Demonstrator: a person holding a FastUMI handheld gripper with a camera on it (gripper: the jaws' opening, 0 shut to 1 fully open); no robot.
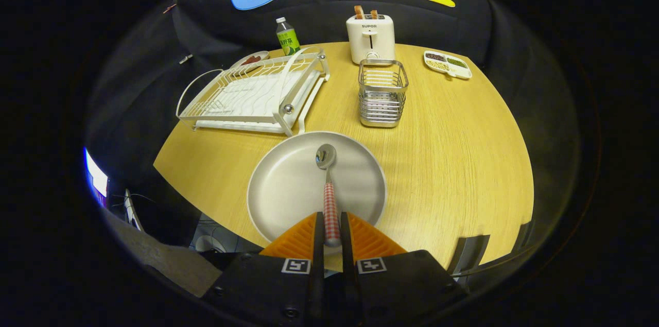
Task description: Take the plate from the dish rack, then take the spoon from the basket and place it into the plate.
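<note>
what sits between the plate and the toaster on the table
In the gripper view, the wire basket stands between the plate and the toaster. The fingers grip the spoon.

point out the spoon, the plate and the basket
spoon point(326, 156), gripper view, on its bowl; claw point(331, 234) shut on its handle
plate point(288, 188), gripper view, on its bare floor
basket point(382, 105), gripper view, on its front wall

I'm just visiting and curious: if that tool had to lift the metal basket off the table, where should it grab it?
Probably the basket's top rim, coming from above: it stands upright and open, and one thin wall fits between the fingers. Right now the tool is shut on the spoon's checked handle over the plate.
</note>
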